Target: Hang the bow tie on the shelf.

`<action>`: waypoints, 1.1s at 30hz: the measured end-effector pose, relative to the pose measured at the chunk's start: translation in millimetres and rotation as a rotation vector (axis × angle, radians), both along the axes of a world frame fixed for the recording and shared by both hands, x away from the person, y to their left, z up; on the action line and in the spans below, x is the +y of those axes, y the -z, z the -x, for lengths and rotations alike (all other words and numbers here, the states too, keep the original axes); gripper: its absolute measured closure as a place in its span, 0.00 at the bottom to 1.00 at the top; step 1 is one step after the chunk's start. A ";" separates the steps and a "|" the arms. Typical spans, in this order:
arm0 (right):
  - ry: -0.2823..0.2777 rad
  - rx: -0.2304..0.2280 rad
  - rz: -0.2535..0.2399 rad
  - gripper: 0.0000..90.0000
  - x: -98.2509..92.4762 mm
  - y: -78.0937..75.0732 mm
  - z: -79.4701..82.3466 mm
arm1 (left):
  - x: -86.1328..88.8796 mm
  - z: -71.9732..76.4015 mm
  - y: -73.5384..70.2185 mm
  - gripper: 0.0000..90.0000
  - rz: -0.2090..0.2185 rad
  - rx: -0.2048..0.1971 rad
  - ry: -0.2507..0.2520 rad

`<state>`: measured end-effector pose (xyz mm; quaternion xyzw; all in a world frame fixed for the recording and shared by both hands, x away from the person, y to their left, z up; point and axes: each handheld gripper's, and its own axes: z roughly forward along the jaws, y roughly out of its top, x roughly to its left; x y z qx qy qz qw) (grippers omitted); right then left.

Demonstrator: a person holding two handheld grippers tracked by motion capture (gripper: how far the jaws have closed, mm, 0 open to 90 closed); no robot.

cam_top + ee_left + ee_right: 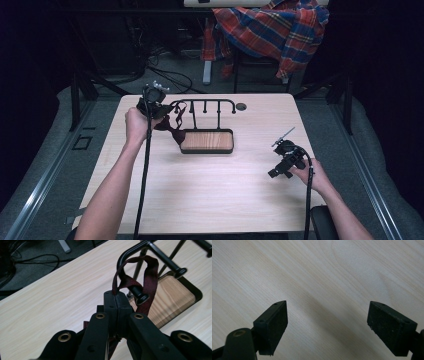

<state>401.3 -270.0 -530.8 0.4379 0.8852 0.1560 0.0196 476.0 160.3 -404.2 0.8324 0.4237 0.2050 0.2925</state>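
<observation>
Two tools differ: the left tool (117,305) pinches the strap (150,277) over the rack (204,104) peg, best eased fully on before letting go; right tool (328,327) spread.

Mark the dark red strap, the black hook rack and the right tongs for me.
dark red strap (150,277), left gripper view, on the band of its loop.
black hook rack (207,101), high view, on the top bar.
right tongs (327,327), right gripper view, midway between the open tips.

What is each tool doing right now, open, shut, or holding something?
Left tool: shut on the dark red strap looped over the black rack.
Right tool: open, holding nothing, over the table.
</observation>
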 end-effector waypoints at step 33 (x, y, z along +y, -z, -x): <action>-0.032 0.023 0.025 0.18 -0.6 -2.5 -2.0 | 5.8 -1.5 23.5 0.80 0.016 0.028 -0.007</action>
